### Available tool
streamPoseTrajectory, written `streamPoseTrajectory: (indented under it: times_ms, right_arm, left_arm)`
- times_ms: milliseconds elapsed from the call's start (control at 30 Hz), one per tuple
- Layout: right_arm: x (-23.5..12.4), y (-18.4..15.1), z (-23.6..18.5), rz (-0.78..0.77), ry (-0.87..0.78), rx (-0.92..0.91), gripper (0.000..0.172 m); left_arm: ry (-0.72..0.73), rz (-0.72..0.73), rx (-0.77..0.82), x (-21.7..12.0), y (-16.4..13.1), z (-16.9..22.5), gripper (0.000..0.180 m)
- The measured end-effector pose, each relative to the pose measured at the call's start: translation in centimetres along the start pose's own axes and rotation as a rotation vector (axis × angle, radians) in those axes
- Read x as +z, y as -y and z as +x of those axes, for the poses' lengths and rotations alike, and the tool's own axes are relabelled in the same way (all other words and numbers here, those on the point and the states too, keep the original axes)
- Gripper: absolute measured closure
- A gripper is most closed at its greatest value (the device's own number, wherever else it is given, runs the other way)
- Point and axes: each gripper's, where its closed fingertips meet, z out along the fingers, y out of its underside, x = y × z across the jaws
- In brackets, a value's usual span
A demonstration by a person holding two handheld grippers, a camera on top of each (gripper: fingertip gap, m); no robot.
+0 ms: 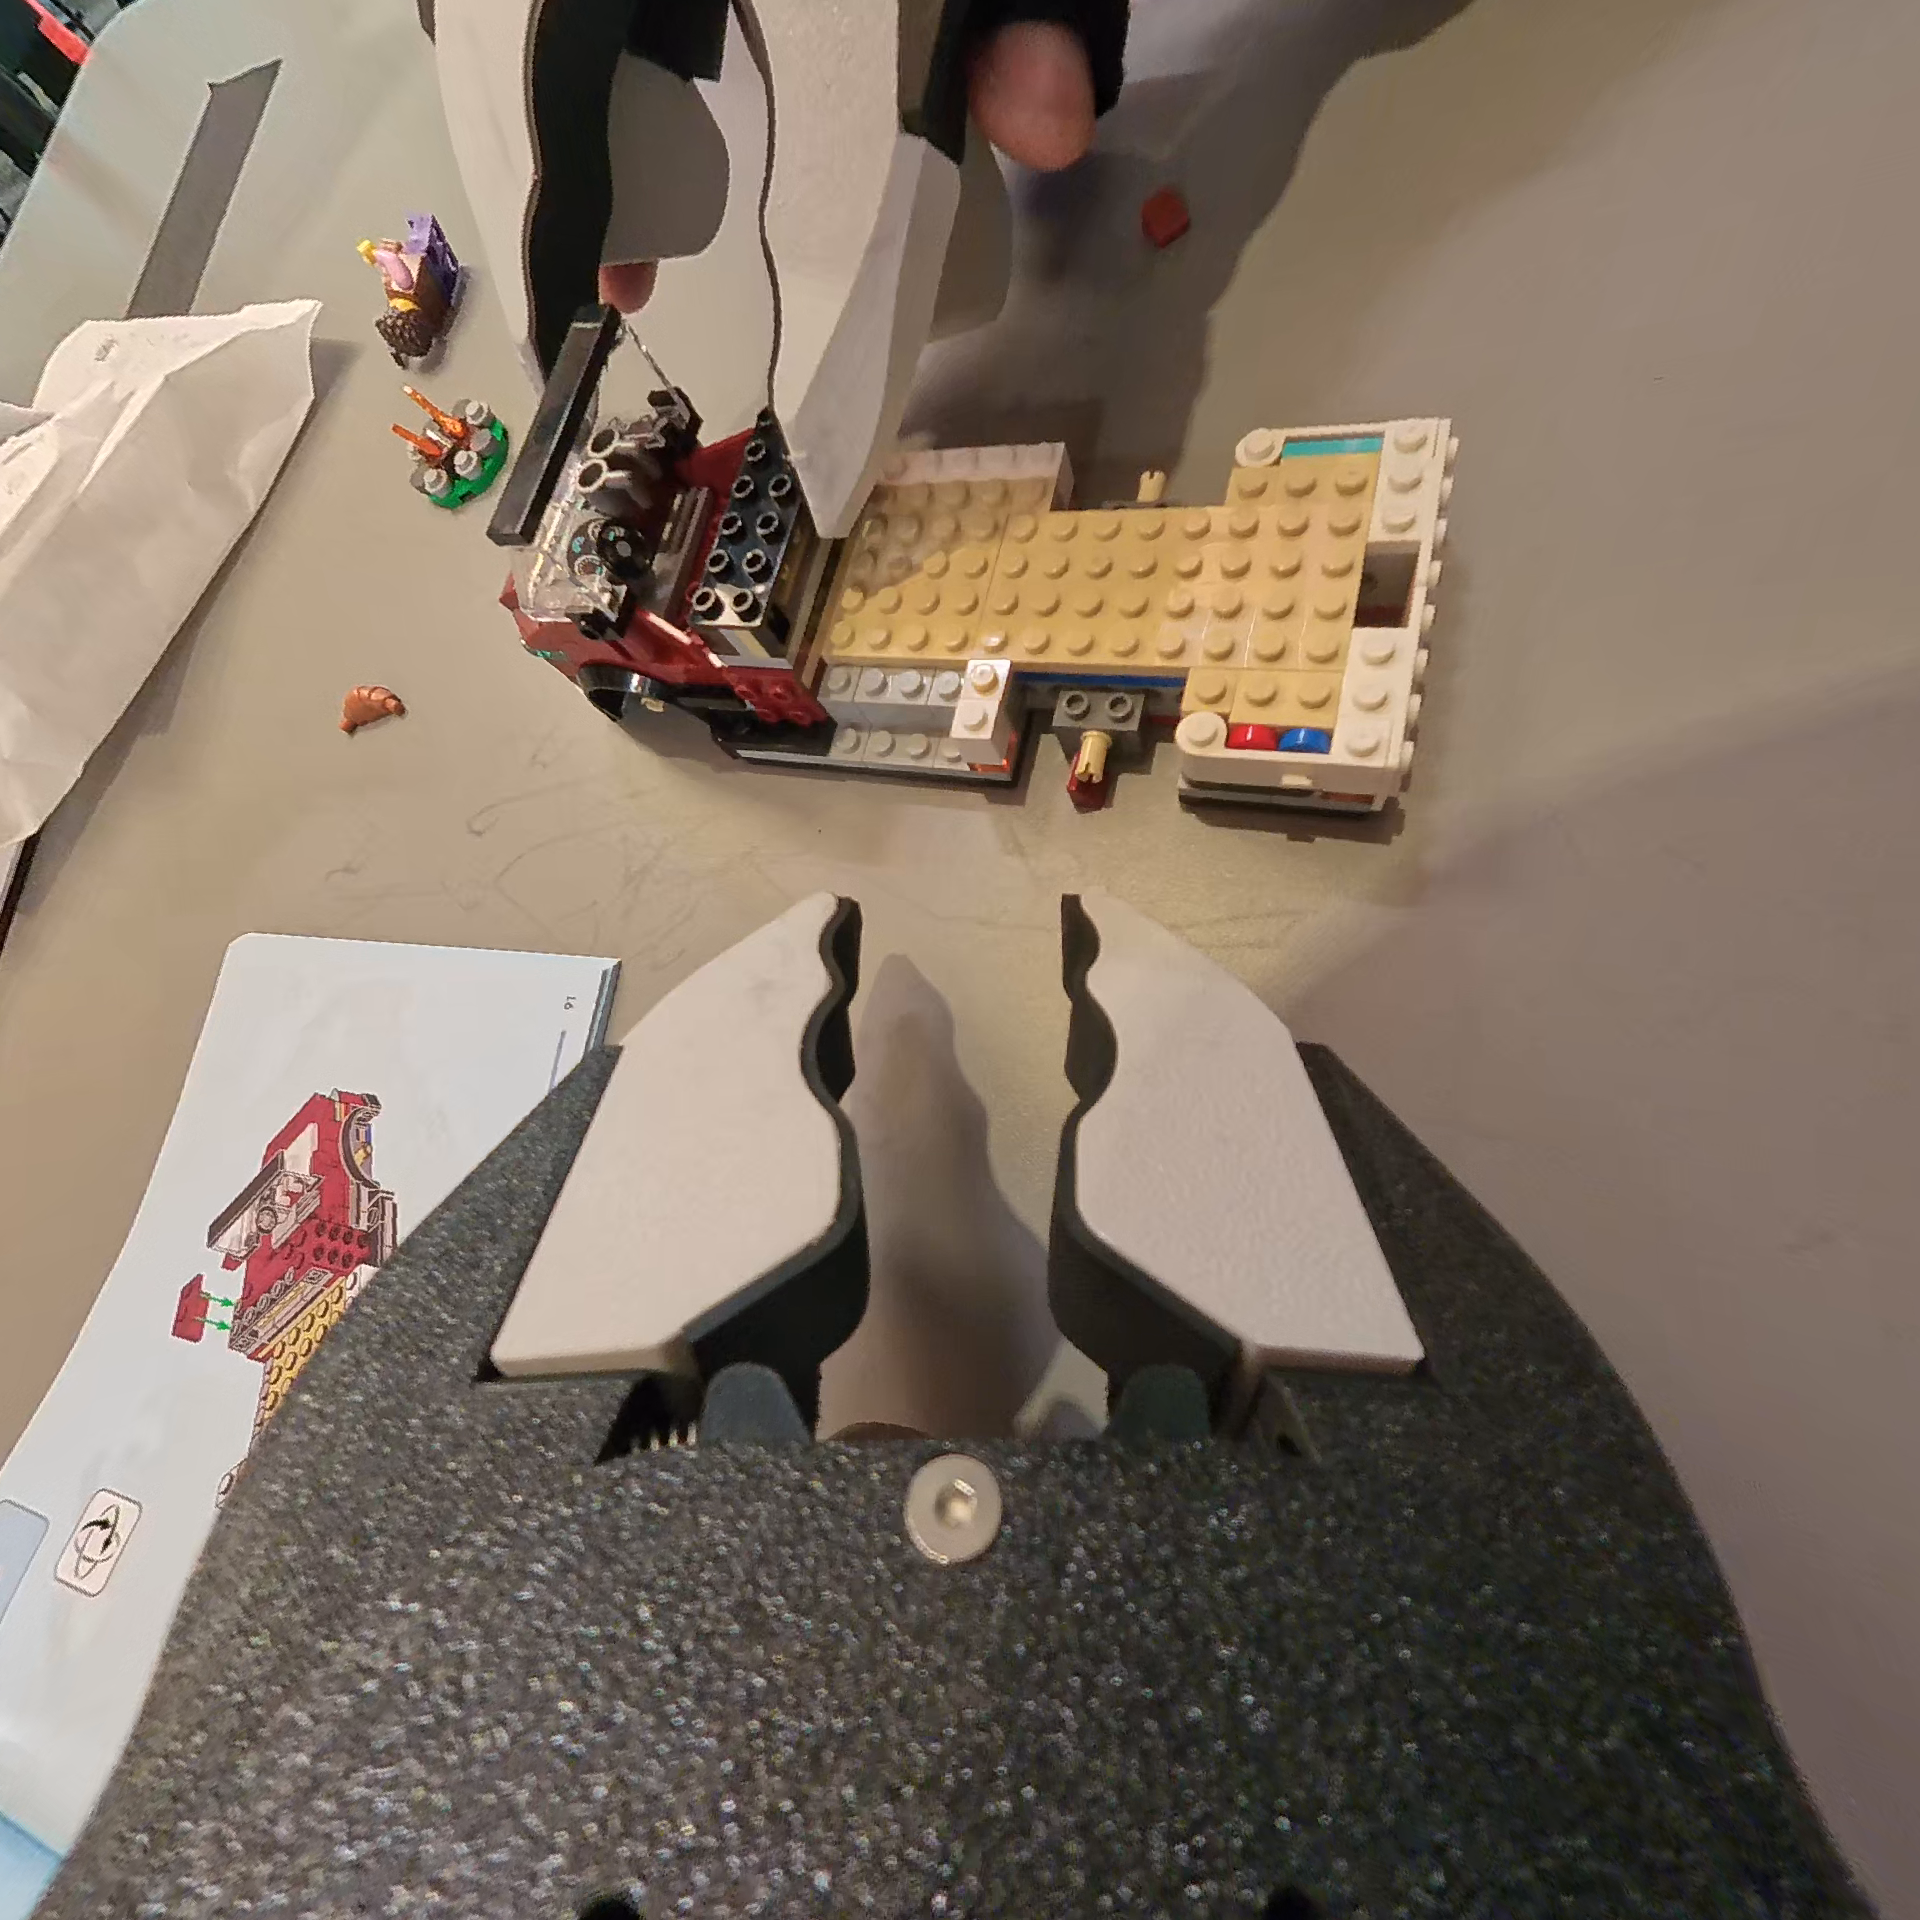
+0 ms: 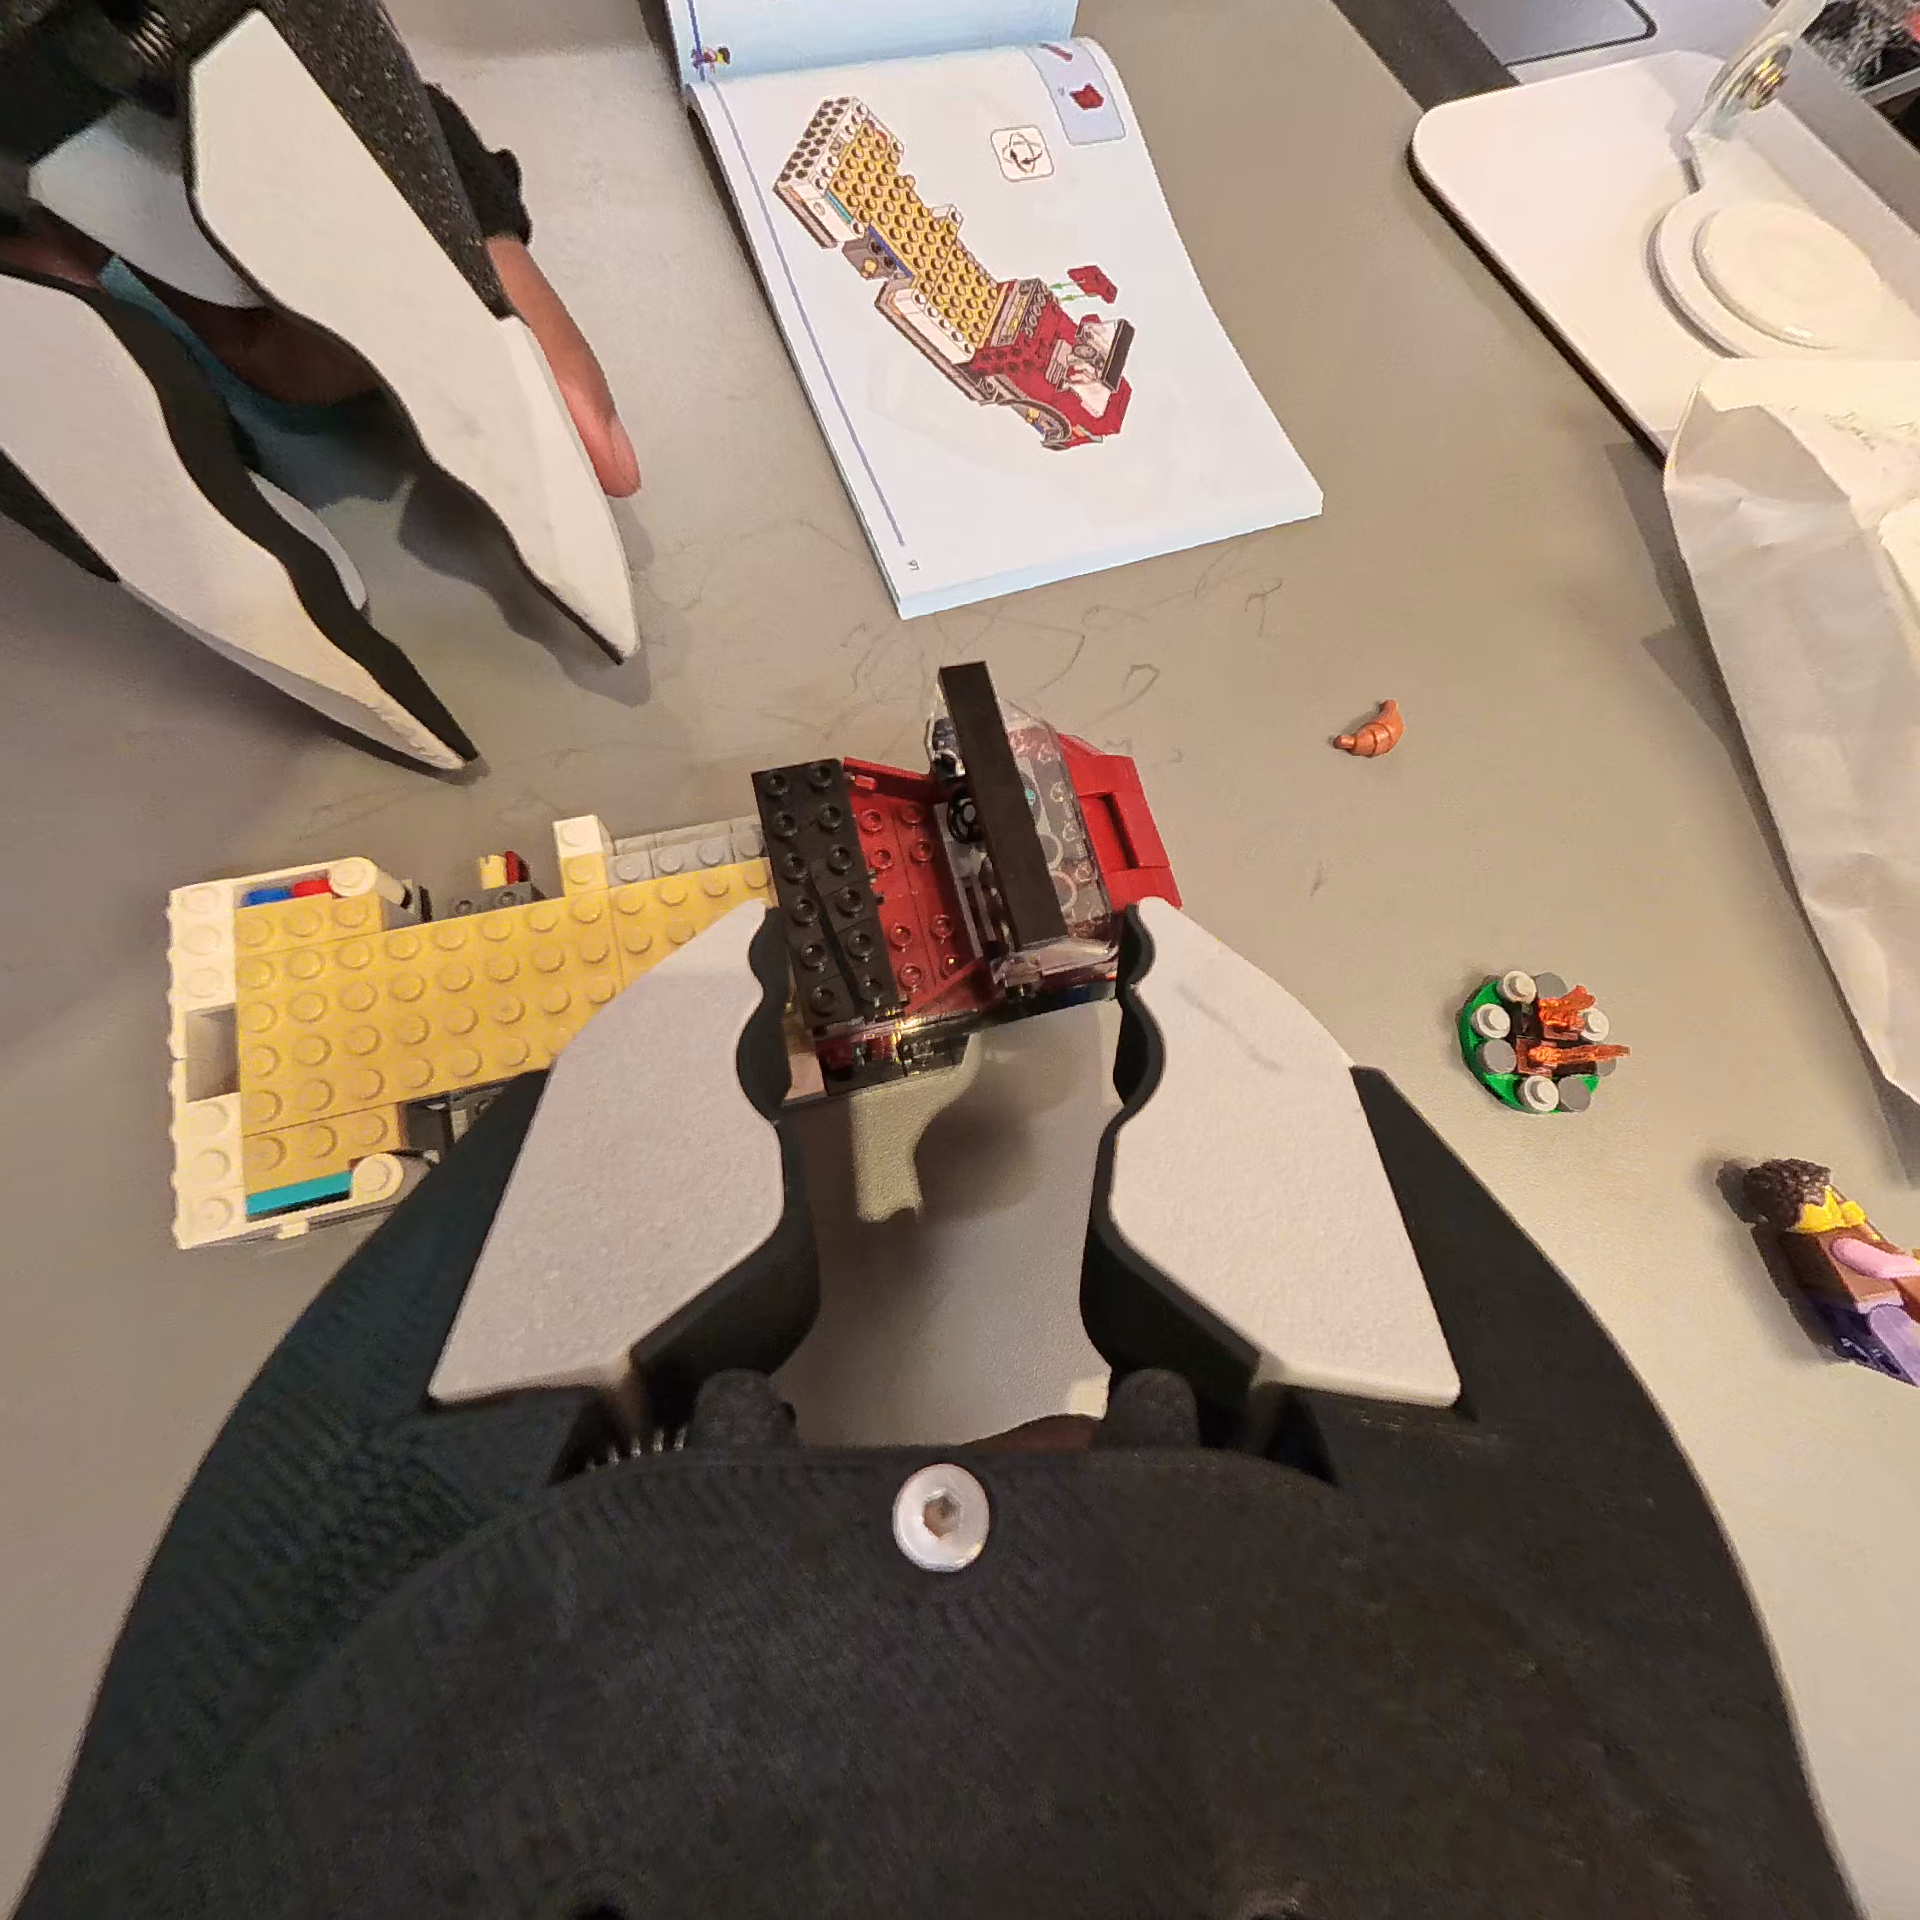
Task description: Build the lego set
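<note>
The brick-built vehicle (image 2: 644, 966) lies on the grey counter (image 2: 1351, 883), dark red cab (image 2: 935, 894) at one end and tan studded deck (image 2: 416, 997) at the other. The right tool (image 2: 940, 935) straddles the cab: its left pad lies against the black studded plate (image 2: 821, 883), its right pad against the clear windscreen corner (image 2: 1070, 935), jaws closed on the cab. The lower cab is hidden behind the fingers.

The left tool (image 1: 961, 914) hangs above bare counter, just short of the vehicle's near side, jaws spread and holding nothing.

An open instruction booklet (image 2: 997, 312) lies beyond the cab. A croissant piece (image 2: 1371, 729), a green campfire piece (image 2: 1538, 1044) and a minifigure (image 2: 1829, 1257), cut off at the edge, lie well apart. A small red brick (image 1: 1164, 216) is blurred. White paper (image 1: 135, 520) is partly out of frame.
</note>
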Motion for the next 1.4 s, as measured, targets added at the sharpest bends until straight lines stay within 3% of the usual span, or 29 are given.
streamPoseTrajectory:
  times_ms: [667, 833, 1400]
  right_arm:
    - [-0.2, 0.0, 1.2, 0.001, -0.079, -0.022, 0.114]
    - [-1.2, 0.9, 1.1, 0.044, -0.067, -0.026, 0.121]
    - [-1.6, 1.2, 0.7, 0.043, -0.066, -0.059, 0.122]
  left_arm:
    - [-0.014, -0.014, -0.023, 0.3, 0.0, 0.0, 0.145]
    - [-0.047, 0.011, -0.019, 0.8, 1.0, 0.4, 0.15]
    - [-0.2, -0.018, 0.024, 2.7, 1.7, 1.0, 0.174]
